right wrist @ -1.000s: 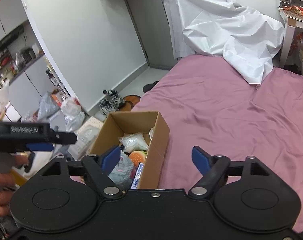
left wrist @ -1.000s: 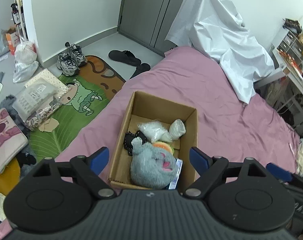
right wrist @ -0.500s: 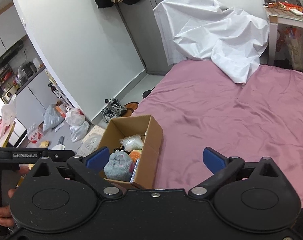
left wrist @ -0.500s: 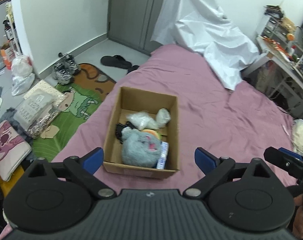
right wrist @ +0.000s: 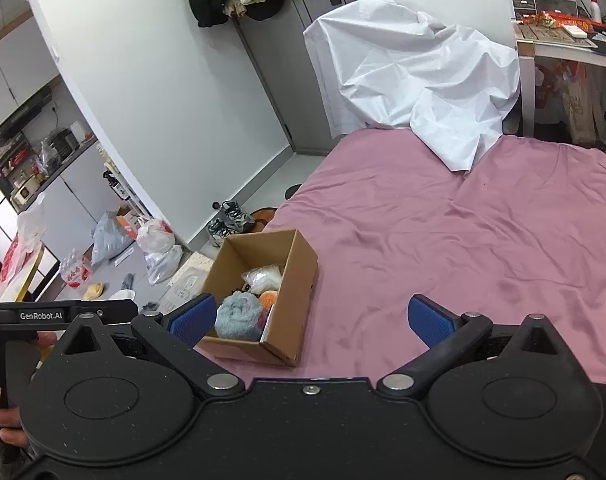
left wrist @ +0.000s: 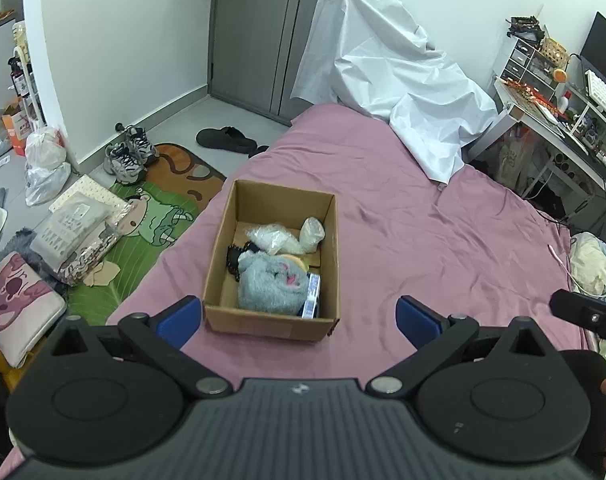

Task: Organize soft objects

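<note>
An open cardboard box (left wrist: 269,322) (right wrist: 299,280) sits on the pink bed sheet (left wrist: 423,240) near the bed's left edge. Inside lie a grey-blue plush toy (left wrist: 269,284) (right wrist: 239,316), clear plastic bags (left wrist: 275,236) (right wrist: 263,278), an orange soft item (right wrist: 269,298), a black item (left wrist: 234,258) and a blue-white pack (left wrist: 313,300). My left gripper (left wrist: 299,316) hovers above and short of the box, its jaws opening with nothing between them. To the right of the box, my right gripper (right wrist: 311,316) stands open and holds nothing.
A crumpled white sheet (left wrist: 391,80) covers the head of the bed. Sneakers (left wrist: 129,154), slippers, bags and a cartoon mat (left wrist: 155,220) lie on the floor at left. A cluttered desk (left wrist: 563,120) stands at right. A hand (right wrist: 7,420) holds the left gripper's handle.
Both grippers have drawn back and upward from the box, which now looks smaller and farther. Their jaws have spread wider. The plush stays in the box.
</note>
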Action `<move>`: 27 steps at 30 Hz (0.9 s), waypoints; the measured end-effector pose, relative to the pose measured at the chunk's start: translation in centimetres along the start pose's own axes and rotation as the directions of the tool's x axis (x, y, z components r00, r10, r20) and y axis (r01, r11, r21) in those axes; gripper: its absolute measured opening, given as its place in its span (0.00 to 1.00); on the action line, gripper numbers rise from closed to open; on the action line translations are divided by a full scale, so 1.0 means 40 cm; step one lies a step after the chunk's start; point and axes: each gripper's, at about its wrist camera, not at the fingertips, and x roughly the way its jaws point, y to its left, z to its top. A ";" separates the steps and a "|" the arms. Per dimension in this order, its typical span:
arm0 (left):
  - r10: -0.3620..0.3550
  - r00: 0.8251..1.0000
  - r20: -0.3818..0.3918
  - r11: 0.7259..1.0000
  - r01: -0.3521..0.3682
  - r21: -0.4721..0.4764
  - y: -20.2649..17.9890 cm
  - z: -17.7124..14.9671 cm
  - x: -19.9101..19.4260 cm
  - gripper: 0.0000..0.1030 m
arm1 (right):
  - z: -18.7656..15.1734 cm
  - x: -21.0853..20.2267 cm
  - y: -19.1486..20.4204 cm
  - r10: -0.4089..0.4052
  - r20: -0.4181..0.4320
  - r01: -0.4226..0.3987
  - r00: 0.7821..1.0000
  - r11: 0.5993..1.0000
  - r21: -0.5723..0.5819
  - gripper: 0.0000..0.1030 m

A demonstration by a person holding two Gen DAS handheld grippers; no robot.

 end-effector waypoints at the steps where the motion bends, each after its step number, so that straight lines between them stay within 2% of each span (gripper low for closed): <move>1: 0.002 1.000 -0.004 1.000 -0.002 0.009 0.000 -0.007 -0.006 1.00 | -0.003 -0.009 0.001 -0.001 0.000 0.001 1.000 1.000 -0.005 1.00; 10: 0.007 1.000 0.004 0.999 -0.007 0.036 0.005 -0.038 -0.067 1.00 | -0.027 -0.086 -0.013 0.023 0.004 -0.023 1.000 1.000 0.009 1.00; 19: 0.001 1.000 0.024 0.999 -0.002 0.046 -0.007 -0.058 -0.102 1.00 | -0.048 -0.141 -0.036 -0.030 0.026 0.029 0.999 0.999 0.017 1.00; 27: 0.014 1.000 0.013 0.999 -0.014 0.033 -0.005 -0.069 -0.100 1.00 | -0.058 -0.158 -0.021 -0.022 0.019 0.022 1.000 1.000 -0.014 1.00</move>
